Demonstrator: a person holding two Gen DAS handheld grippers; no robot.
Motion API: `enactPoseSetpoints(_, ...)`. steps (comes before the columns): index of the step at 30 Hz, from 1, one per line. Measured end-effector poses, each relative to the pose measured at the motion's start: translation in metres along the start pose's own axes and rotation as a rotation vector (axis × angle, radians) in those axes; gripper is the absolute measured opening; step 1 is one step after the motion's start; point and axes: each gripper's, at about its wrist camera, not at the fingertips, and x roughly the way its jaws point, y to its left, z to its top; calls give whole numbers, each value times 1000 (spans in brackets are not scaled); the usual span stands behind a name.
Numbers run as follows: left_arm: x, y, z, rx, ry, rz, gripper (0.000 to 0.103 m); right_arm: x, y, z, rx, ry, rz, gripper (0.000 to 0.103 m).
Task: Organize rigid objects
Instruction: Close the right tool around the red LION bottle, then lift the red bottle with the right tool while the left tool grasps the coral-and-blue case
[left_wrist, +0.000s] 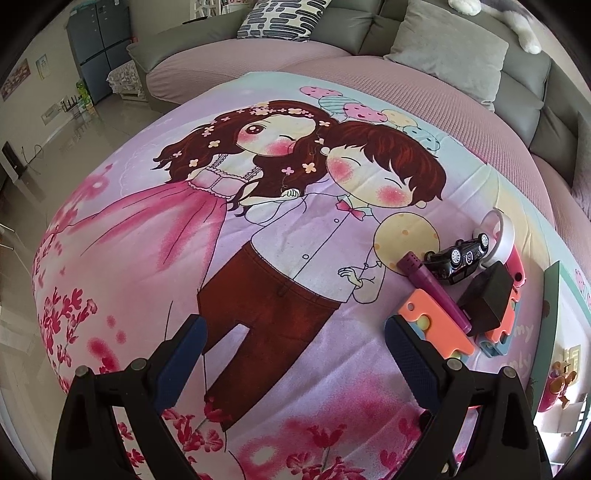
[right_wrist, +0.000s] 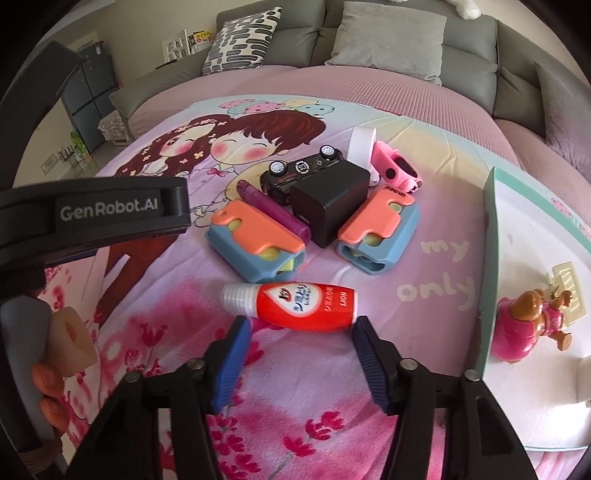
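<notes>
We saw the cartoon-printed bedspread (right_wrist: 177, 369) filling both frames; at right-frame centre lay the pile: two orange-and-blue cases (right_wrist: 258, 240), a black block (right_wrist: 328, 203), a toy car (right_wrist: 295, 171), a purple pen (right_wrist: 273, 212); the red bottle (right_wrist: 295, 304) lay low-centre, between our wide-spread right gripper (right_wrist: 301, 326) fingers, untouched; our left gripper (left_wrist: 295, 328) gaped wide over bare cloth.

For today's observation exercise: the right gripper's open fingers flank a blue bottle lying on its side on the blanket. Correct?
Not quite: the bottle is red with a white cap, as the right wrist view shows. It does lie on its side on the blanket, flanked by the right gripper's open fingers.
</notes>
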Motion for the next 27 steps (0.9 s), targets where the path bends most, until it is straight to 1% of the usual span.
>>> enactPoseSetpoints(1, 1, 1, 0, -5, 2, -1, 97, 0, 1, 0, 1, -1, 6, 70)
enactPoseSetpoints(5, 7, 7, 0, -20, 20, -5, 97, 3, 7, 0, -7, -6, -7, 71)
enactPoseSetpoints(6, 9, 8, 0, -23, 25, -4, 97, 4, 7, 0, -4, -8, -7, 72)
enactPoseSetpoints(10, 16, 14, 0, -32, 37, 25, 97, 8, 12, 1, 2, -13, -1, 84)
enactPoseSetpoints(13, 19, 23, 0, -55, 41, 38, 97, 11, 17, 2, 3, -20, -23, 83)
enactPoseSetpoints(17, 22, 30, 0, -75, 48, 32, 97, 13, 16, 4, 47, -30, -25, 84)
enactPoseSetpoints(21, 24, 30, 0, -75, 52, 25, 97, 13, 16, 5, 71, -35, -28, 83)
enactPoseSetpoints(24, 24, 30, 0, -76, 52, 21, 97, 10, 15, 4, 61, -26, -40, 80)
enactPoseSetpoints(27, 22, 29, 0, -74, 50, 18, 97, 8, 15, 1, 45, -15, -46, 80)
